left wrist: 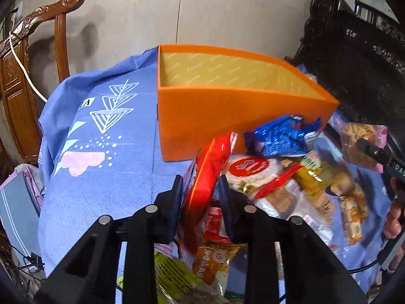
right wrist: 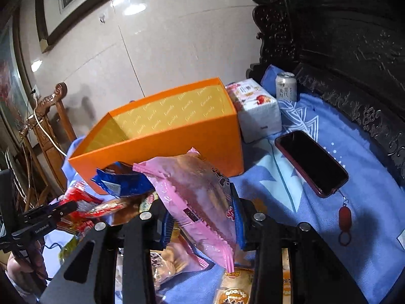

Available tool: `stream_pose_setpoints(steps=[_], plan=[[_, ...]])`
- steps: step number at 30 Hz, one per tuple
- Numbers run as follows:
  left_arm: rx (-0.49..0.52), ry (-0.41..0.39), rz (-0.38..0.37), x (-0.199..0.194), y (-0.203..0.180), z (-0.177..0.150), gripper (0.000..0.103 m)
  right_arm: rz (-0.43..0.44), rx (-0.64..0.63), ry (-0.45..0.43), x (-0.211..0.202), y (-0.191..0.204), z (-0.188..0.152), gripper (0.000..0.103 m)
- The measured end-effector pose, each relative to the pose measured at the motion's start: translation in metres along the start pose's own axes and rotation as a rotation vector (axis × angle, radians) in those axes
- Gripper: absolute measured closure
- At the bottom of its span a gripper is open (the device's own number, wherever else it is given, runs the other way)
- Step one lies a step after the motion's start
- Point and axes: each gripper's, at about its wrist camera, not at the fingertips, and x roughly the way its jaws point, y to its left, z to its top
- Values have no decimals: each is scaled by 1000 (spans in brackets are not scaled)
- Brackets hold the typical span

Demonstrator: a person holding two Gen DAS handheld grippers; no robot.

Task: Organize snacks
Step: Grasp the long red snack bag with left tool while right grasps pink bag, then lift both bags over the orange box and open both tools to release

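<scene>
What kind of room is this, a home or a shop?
Probably a home living room: carved wooden chair, framed picture on the wall, and a phone and drink can on a cloth-covered table.

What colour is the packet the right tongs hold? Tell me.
Pink, partly see-through packet, clearest in the right wrist view.

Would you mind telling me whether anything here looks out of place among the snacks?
Yes: a phone with a red charm lies on the blue cloth right of the orange box, and a drink can stands behind; neither is a snack packet.
</scene>
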Motion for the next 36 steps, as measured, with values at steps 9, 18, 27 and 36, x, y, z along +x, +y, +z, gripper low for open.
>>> stream_pose_setpoints(steps=[9, 18, 27, 36], plan=[[-9, 56, 23, 17, -1, -6, 70, 12, 13, 9, -5, 3, -1, 65], [-55, 64, 49, 36, 11, -6, 73, 16, 6, 12, -6, 4, 0, 65], [-98, -52, -10, -16, 20, 7, 81, 59, 14, -46, -28, 8, 3, 65], [33, 3, 96, -5, 5, 1, 75, 76, 11, -57, -33, 13, 5, 65]])
